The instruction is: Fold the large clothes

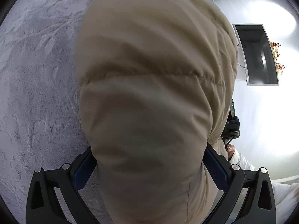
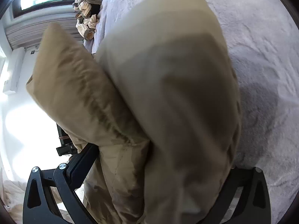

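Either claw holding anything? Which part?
Both. The left claw is shut on a bunched, quilted section of the beige puffer jacket. The right claw grips another bunched fold of it. Exact part unclear.

glare: blown-out wall (image 1: 261,112) | blur: jacket (image 2: 168,102) smeared | edges: dark fisheye vignette

the puffy jacket (image 1: 149,93) blocks straight ahead of both cameras, while the grey blanket (image 1: 37,93) lies open alongside it.
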